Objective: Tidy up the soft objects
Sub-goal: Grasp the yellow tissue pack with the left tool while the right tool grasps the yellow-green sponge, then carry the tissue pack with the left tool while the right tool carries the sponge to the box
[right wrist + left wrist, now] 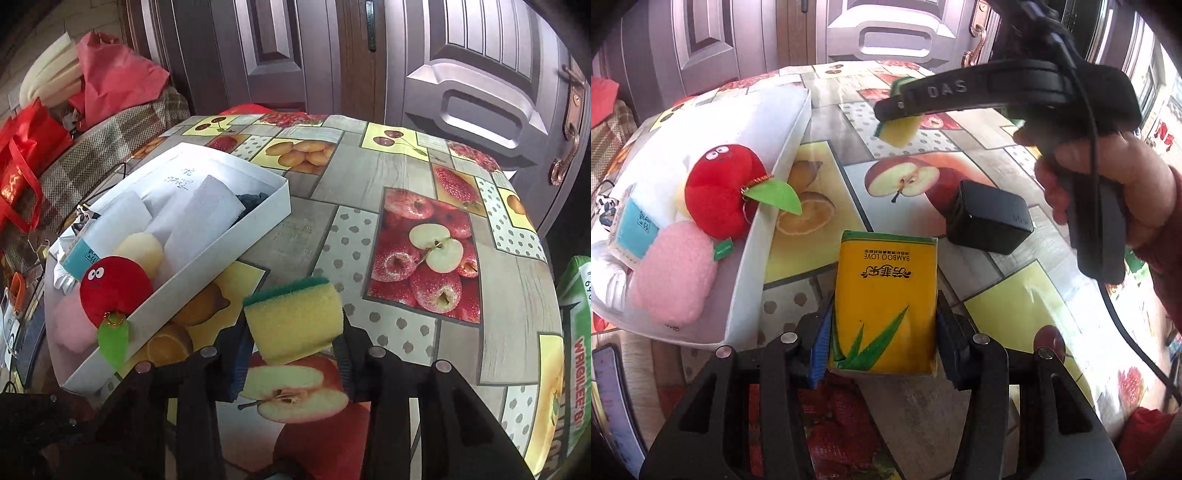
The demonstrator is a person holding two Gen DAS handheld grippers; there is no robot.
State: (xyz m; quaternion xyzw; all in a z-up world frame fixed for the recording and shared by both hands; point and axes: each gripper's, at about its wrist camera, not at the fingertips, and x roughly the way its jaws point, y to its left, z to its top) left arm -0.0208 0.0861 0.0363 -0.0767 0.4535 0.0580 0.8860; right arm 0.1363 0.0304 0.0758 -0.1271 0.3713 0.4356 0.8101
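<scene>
Left tongs [884,343]: clamped on yellow tissue pack [884,295], right of white box [768,236]. Right tongs [293,354]: clamped on yellow sponge [295,321], above bench [369,206].

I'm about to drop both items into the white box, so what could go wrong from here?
1. The white box is already crowded at its near end, where the red plush apple has its leaf over the rim; a careless drop could knock it out.
2. The left tool holds the yellow tissue pack only by its lower end, so it may tilt.
3. The right tool squeezes the sponge, which could spring away on release.
</scene>
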